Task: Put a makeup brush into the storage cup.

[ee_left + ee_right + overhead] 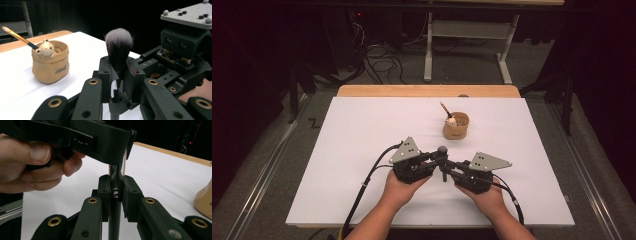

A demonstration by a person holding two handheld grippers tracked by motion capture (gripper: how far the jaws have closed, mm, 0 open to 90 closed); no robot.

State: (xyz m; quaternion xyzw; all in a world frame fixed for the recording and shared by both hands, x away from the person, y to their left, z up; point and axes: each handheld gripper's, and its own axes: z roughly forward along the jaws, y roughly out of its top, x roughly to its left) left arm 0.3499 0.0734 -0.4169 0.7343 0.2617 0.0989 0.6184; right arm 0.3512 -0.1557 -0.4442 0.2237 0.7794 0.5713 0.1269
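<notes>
Black and upright, the makeup brush (119,47) stands between your two hands above the white desk (362,150), its soft domed head on top. Your left gripper (438,159) has its jaws clamped on the brush just under the bristles, and your right gripper (450,169) has its jaws clamped lower down on the glossy handle (114,195), so both tools hold one slim stick at the same time. The two sets of jaws sit very close, one just above the other.

Farther back on the desk, well apart from your hands, stands the tan paper-bag-style pot (456,125) with a little bear figure (45,48) at its rim and a thin gold-handled brush (17,37) leaning out of it.

Watch the double hold. If your hands drift apart or twist against each other, the handle will likely slip through one pair of jaws or tilt. If one side lets go before the other grips firmly, the smooth handle could slide down and drop. A squeeze too near the bristles may splay them.
</notes>
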